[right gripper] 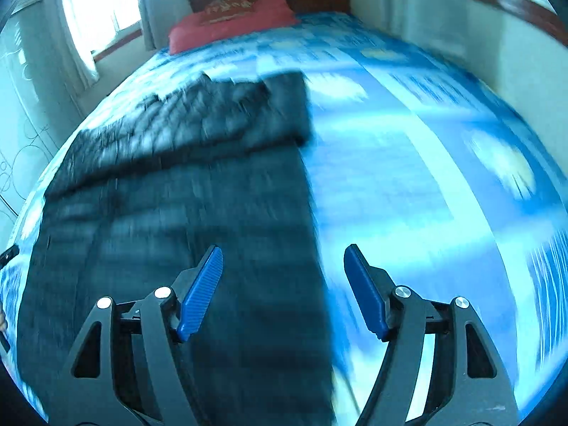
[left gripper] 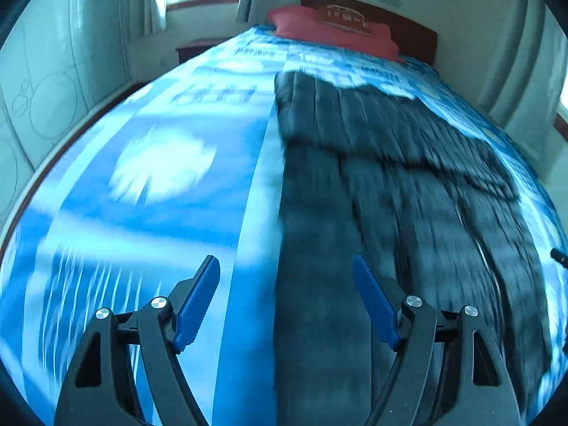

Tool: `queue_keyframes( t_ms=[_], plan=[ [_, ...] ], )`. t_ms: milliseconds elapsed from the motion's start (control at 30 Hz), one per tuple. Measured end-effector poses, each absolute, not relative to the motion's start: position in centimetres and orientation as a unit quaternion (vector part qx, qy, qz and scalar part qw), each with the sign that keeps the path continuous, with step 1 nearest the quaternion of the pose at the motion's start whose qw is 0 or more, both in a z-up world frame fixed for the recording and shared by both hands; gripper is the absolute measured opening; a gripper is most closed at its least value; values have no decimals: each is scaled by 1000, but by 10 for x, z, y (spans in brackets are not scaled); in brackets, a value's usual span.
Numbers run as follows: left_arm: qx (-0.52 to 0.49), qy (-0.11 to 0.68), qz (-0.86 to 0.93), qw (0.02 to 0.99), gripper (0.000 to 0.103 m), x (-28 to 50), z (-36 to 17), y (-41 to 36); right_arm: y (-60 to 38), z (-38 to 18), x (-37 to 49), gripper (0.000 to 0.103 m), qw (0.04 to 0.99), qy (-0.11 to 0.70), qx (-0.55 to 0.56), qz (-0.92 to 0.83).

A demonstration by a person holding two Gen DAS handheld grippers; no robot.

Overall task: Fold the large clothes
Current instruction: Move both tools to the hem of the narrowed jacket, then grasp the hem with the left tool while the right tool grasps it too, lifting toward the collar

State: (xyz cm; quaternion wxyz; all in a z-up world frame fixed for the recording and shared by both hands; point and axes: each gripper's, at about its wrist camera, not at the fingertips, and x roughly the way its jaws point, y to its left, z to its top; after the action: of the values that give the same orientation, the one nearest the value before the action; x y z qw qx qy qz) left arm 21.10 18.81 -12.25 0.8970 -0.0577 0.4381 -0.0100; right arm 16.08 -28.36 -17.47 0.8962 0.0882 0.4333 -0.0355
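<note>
A large dark quilted garment (left gripper: 372,191) lies spread flat along the bed, with a folded layer across its far half. It also shows in the right wrist view (right gripper: 198,191). My left gripper (left gripper: 285,269) is open and empty, hovering above the garment's left edge. My right gripper (right gripper: 283,259) is open and empty, hovering above the garment's right edge. Both views are blurred by motion.
The bed carries a blue and white patterned sheet (left gripper: 159,163). A red pillow (left gripper: 333,32) lies against the brown headboard (left gripper: 408,25). A wardrobe wall (left gripper: 39,99) runs along the bed's left side. Curtained windows (right gripper: 96,7) are behind the bed.
</note>
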Motion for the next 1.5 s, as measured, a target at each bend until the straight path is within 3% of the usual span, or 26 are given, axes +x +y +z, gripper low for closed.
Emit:
queue_keyframes(
  t_ms=[233,567,767,833,1033,1167,1300,1433,1500],
  plan=[
    [-139,476,-3,869,76,106,-151,205,-297,-215,64,71,872,466,141,-57],
    [-199,472,-36,858,80,75,-160,198,-256,-219,18,70,872,463,158,11],
    [-225,468,-49,853,80,65,-164,196,-258,-221,4,57,871,456,183,18],
    [-222,470,-44,853,80,64,-163,192,-251,-218,3,45,872,456,177,24],
    [-257,480,-77,835,79,55,-164,187,-252,-219,5,34,872,454,180,35],
    [-248,475,-54,843,60,58,-164,185,-252,-218,5,26,875,446,182,37],
    [-298,473,-45,828,58,68,-168,194,-253,-219,8,17,875,444,189,37],
    [-280,485,-52,827,28,66,-167,180,-257,-218,5,14,874,442,199,41],
    [-285,480,-56,828,20,62,-166,181,-261,-216,2,13,871,441,210,47]
  ],
)
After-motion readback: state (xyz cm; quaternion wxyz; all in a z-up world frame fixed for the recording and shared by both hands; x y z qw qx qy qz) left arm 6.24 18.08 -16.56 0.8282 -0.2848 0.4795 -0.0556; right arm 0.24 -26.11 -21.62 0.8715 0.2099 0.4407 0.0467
